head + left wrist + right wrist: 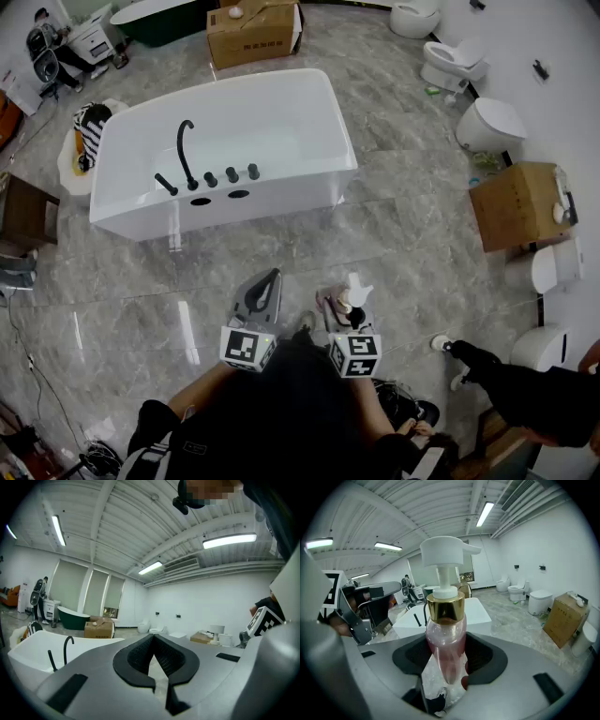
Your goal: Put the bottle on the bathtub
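Bottle [445,634]: clamped in the right gripper, above the floor, well apart from the bathtub.
Right gripper [449,660]: angled down ahead of the person; pads press on the bottle's lower body.
Left gripper [153,639]: beside the right, about level; jaw tips together.
Bottle axis: upright, pump on top, spout towards the right of the right gripper view.
Bottle make: clear pinkish body, gold collar, white pump.
Bathtub [281,122]: glossy white, rounded rectangle, black faucet [185,150].
Floor [422,234]: grey marbled tile.

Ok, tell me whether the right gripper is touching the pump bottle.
Touching. In the right gripper view, the right gripper has its pads pressed against both sides of the pink pump bottle, which stands upright between them.
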Action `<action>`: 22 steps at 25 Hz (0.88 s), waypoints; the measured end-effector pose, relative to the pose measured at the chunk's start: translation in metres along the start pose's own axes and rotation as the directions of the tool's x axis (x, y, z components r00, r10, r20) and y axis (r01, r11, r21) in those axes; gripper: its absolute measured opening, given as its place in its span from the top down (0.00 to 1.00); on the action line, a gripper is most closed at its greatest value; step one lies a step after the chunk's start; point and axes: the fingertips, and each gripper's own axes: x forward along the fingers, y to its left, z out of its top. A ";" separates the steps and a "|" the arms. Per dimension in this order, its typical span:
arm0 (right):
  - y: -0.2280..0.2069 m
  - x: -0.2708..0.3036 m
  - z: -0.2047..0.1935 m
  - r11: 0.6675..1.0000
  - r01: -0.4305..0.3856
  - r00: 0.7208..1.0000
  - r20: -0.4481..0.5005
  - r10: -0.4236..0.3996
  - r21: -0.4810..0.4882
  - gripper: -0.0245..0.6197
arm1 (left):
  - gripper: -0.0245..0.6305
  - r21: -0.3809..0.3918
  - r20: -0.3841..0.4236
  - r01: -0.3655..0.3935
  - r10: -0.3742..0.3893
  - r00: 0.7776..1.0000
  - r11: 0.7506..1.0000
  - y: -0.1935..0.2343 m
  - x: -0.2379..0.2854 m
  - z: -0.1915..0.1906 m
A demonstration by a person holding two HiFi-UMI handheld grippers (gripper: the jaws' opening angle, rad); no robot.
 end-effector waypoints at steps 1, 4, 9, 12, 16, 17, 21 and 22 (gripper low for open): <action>0.000 0.000 -0.001 1.000 0.001 1.000 0.000 -0.001 0.000 0.63 | 0.94 0.004 0.004 0.000 0.000 1.000 1.000 0.000 0.000 0.001; -0.001 -0.001 -0.002 1.000 0.002 1.000 0.002 -0.002 0.000 0.63 | 0.94 0.001 0.008 -0.002 0.002 1.000 1.000 -0.001 0.000 0.002; -0.002 -0.003 -0.002 1.000 0.000 1.000 0.010 0.000 0.001 0.63 | 0.94 -0.001 0.009 -0.001 0.001 1.000 1.000 -0.003 -0.001 0.004; -0.003 -0.006 0.000 1.000 -0.009 1.000 0.024 0.009 0.003 0.63 | 0.94 -0.005 0.008 -0.006 0.007 1.000 1.000 -0.007 -0.001 0.002; -0.007 -0.008 0.000 0.999 -0.025 0.999 0.038 0.024 0.026 0.63 | 0.94 0.014 0.007 0.004 -0.004 1.000 1.000 -0.014 0.001 0.003; -0.008 -0.009 -0.001 0.999 -0.027 0.999 0.039 0.026 0.031 0.63 | 0.94 0.017 0.009 0.004 -0.004 1.000 1.000 -0.016 0.002 0.003; -0.017 -0.013 -0.004 0.999 -0.034 0.999 0.041 0.033 0.038 0.63 | 0.94 0.009 0.009 -0.010 0.010 1.000 1.000 -0.024 0.004 0.003; -0.020 -0.015 -0.004 0.999 -0.037 0.999 0.042 0.035 0.037 0.63 | 0.94 0.008 0.010 -0.011 0.011 1.000 1.000 -0.028 0.005 0.004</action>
